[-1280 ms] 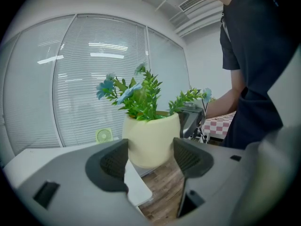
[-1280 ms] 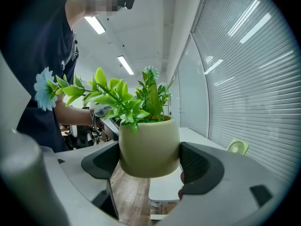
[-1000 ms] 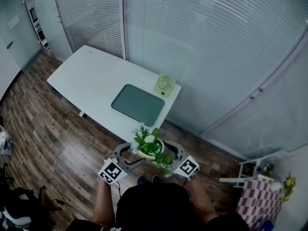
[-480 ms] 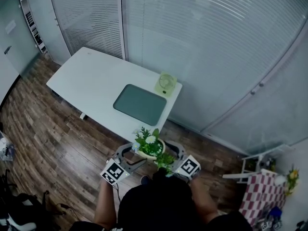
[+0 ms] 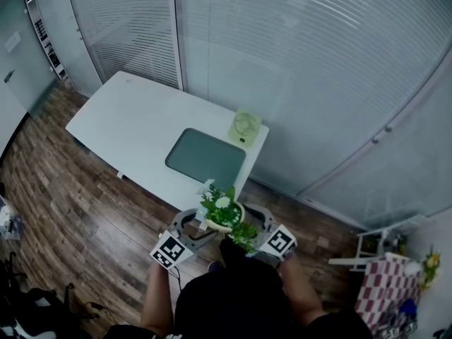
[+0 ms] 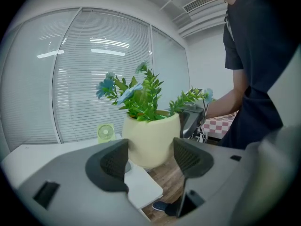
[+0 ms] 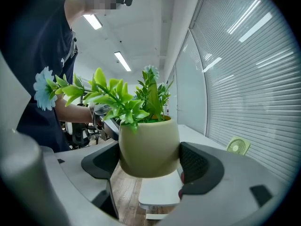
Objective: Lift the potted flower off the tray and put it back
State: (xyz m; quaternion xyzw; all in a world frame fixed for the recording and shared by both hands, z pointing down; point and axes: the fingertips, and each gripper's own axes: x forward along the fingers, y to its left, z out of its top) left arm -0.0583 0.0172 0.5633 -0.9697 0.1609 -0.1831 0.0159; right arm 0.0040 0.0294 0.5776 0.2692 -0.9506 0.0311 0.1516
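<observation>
**Desk:** Where does the head view sit?

**Photographer:** High above the person, facing steeply down. The white table [image 5: 141, 119] runs out toward 10 o'clock. The potted flower [image 5: 222, 214] lies just below centre at 6 o'clock, small and distant.

**Desk:** And the gripper views?

**Photographer:** Each rides low behind its own jaws, very near the potted flower. The left gripper [image 6: 150, 157] view faces across it to the right gripper [image 6: 192, 119] at 3 o'clock, and the right gripper view faces back from the opposite side. All three share the potted flower, the white table and the green fan [image 6: 106, 132].

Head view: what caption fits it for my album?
Left gripper and right gripper hold the potted flower up, off the green tray.
</observation>
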